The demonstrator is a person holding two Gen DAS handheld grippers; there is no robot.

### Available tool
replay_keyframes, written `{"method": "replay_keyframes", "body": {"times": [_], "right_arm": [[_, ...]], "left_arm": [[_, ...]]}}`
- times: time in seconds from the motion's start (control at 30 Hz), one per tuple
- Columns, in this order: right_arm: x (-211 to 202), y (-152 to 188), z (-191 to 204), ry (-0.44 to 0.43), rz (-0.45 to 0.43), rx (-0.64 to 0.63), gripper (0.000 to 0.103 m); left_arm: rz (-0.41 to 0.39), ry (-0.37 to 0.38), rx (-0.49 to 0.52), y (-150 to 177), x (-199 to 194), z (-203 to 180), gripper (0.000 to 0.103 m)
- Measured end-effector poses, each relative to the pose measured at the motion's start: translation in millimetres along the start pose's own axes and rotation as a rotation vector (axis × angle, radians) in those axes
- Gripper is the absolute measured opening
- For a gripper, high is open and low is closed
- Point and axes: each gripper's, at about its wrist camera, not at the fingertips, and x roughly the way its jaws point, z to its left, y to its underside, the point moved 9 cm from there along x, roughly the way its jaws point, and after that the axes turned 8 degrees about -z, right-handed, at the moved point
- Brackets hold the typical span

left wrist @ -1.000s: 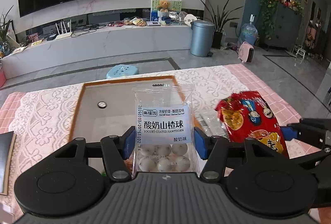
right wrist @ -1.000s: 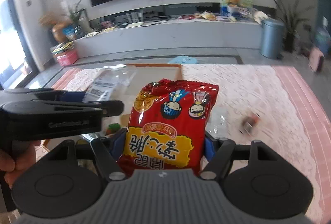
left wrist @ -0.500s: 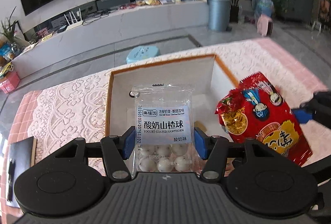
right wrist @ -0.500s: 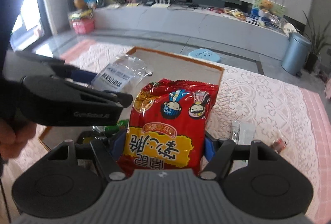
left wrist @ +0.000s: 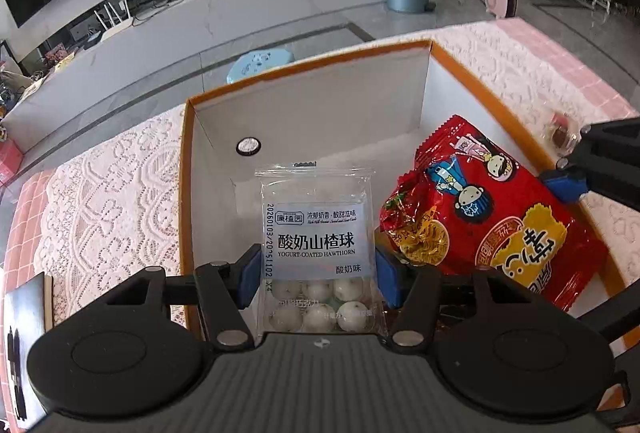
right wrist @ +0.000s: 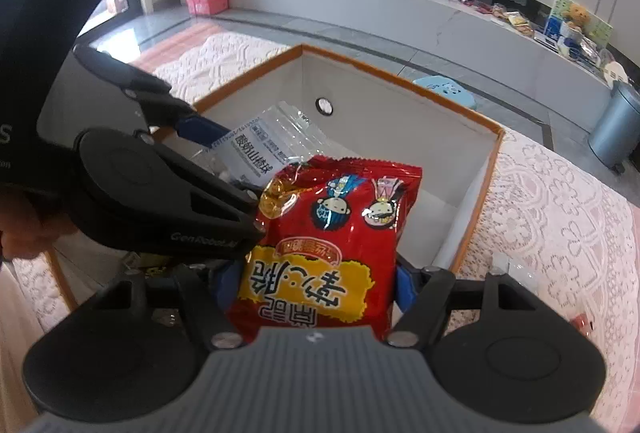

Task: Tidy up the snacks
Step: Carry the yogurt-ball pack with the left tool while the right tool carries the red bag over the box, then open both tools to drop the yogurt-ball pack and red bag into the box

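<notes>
**Both packets held over the box**

Lace-covered surface (left wrist: 112, 193) carries an orange-rimmed white box (left wrist: 308, 93), centre frame in both views. Left hand-held gripper (left wrist: 316, 273) is clamped on a clear flat yogurt hawthorn packet (left wrist: 316, 233), long axis upright, pointing away into the box. Right hand-held gripper (right wrist: 316, 289) is clamped on a glossy crinkly red snack bag (right wrist: 336, 241), puffy, long axis likewise forward. Box floor lies straight ahead and below both packets; the red bag sits at right of the left view, near the box's right wall. Release next, probably. A small wrapped snack (left wrist: 560, 131) lies outside the box, right edge.
</notes>
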Motion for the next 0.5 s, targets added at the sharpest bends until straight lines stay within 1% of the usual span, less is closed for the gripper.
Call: {"method": "replay_keyframes", "body": {"times": [0.13, 0.2, 0.33, 0.5], "right_arm": [[14, 2, -3, 0.007, 0.034, -0.018, 0.070], [17, 2, 1, 0.016, 0.045, -0.052, 0.070], [23, 4, 9, 0.042, 0.060, -0.108, 0.070], [22, 3, 11, 0.042, 0.059, -0.114, 0.071]], "left_arm": [[0.028, -0.010, 0.036, 4, 8, -1, 0.066], [0.035, -0.025, 0.073, 4, 11, -3, 0.066], [0.049, -0.032, 0.107, 6, 14, -6, 0.067], [0.044, -0.038, 0.110, 6, 13, -7, 0.068]]}}
